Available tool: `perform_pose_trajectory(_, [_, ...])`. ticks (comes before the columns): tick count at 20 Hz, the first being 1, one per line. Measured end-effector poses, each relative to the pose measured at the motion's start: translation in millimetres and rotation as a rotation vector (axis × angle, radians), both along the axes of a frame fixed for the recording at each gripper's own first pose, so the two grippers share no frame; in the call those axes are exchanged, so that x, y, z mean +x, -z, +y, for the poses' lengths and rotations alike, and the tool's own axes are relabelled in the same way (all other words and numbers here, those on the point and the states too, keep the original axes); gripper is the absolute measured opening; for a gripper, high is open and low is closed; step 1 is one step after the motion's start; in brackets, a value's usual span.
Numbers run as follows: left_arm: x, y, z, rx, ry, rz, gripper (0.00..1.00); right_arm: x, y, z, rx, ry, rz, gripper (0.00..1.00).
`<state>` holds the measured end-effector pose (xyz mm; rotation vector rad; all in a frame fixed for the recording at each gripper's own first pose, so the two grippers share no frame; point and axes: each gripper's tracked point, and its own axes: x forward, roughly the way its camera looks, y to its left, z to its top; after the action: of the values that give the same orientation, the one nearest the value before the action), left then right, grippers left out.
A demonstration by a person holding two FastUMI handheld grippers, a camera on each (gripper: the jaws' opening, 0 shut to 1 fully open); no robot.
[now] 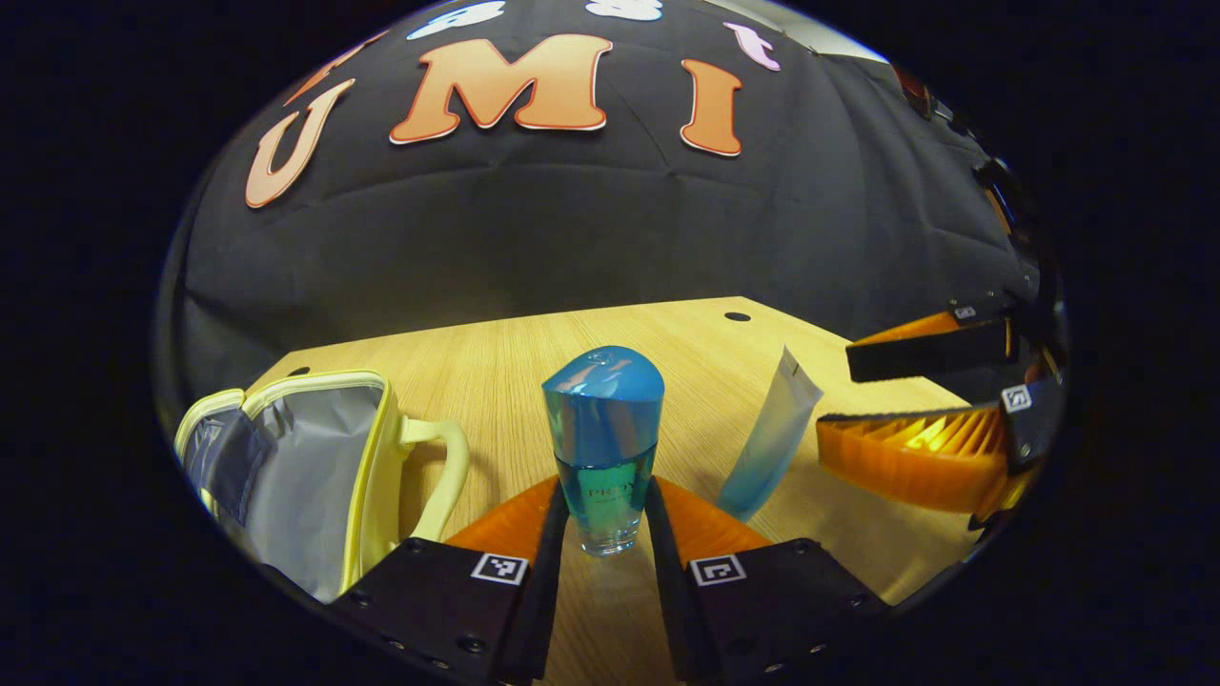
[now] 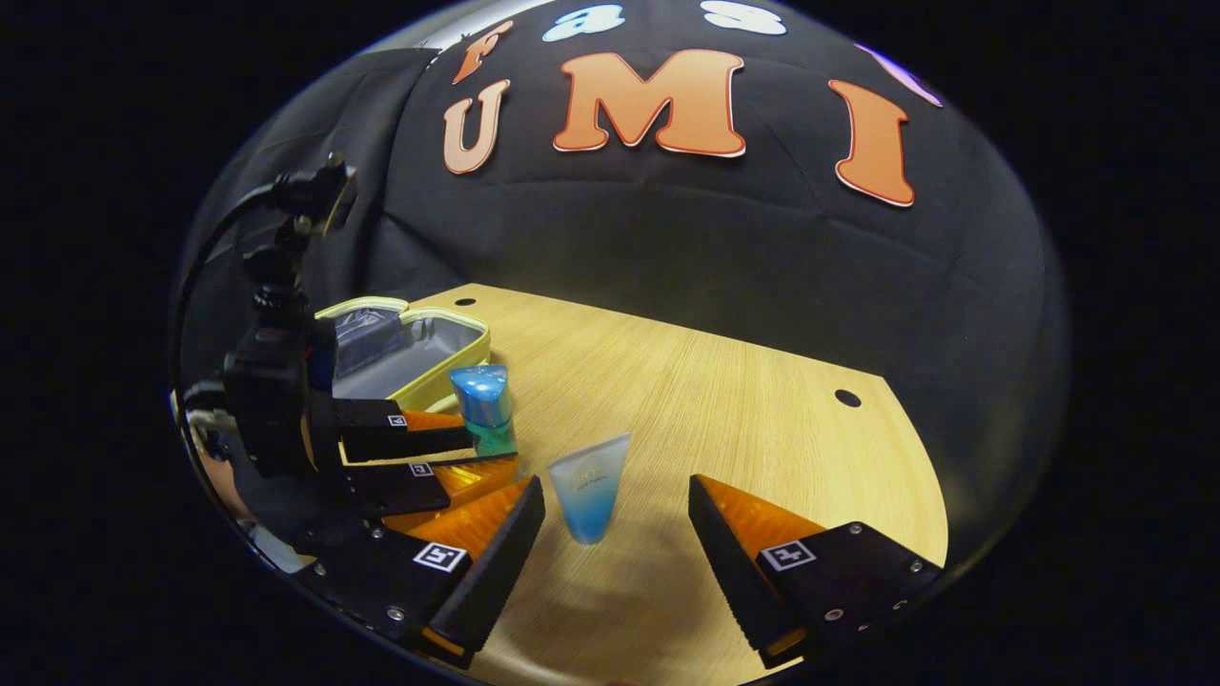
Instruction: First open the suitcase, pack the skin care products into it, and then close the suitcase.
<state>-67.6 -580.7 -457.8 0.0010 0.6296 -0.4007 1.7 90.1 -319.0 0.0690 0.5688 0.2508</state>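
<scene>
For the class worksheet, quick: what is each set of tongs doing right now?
Left tongs: closed on the blue bottle, which stands upright on the table.
Right tongs: open, holding nothing, with the blue tube standing between the fingers, untouched.

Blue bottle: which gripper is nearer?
Left. The left gripper has its jaws on both sides of the blue bottle; the right gripper brackets the tube beside it.
</scene>
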Motion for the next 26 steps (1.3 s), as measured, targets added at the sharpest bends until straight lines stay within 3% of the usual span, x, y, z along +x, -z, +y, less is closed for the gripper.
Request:
perform_pose_trajectory(10, [14.3, -68.3, 31.8, 0.024, -0.083, -0.041, 0.47, 9.5, 34.8, 16.2, 0.041, -0.065, 0.083, 0.94])
perform_pose_trajectory(12, [15.8, -83.7, 40.7, 0.034, -0.103, -0.052, 0.47, 11.3, 40.3, 22.5, 0.057, -0.078, 0.103, 0.88])
perform_pose_trajectory(16, [17.5, -105.6, 59.4, 0.074, -0.128, -0.068, 0.47, 13.0, 44.7, 29.1, 0.092, -0.092, 0.13, 0.66])
perform_pose_trajectory(17, [16.2, -108.0, 63.6, 0.087, -0.135, -0.07, 0.47, 14.8, 44.0, 29.3, 0.097, -0.092, 0.13, 0.56])
perform_pose_trajectory(19, [15.2, -116.5, 72.1, 0.104, -0.152, -0.074, 0.47, 11.6, 43.3, 32.6, 0.109, -0.108, 0.146, 0.48])
perform_pose_trajectory(20, [16.8, -121.5, 75.8, 0.108, -0.161, -0.077, 0.47, 11.1, 37.7, 31.5, 0.122, -0.109, 0.146, 0.52])
perform_pose_trajectory(26, [11.5, -147.0, 106.2, 0.111, -0.249, -0.077, 0.47, 14.9, -23.7, 29.9, 0.174, -0.126, 0.076, 0.51])
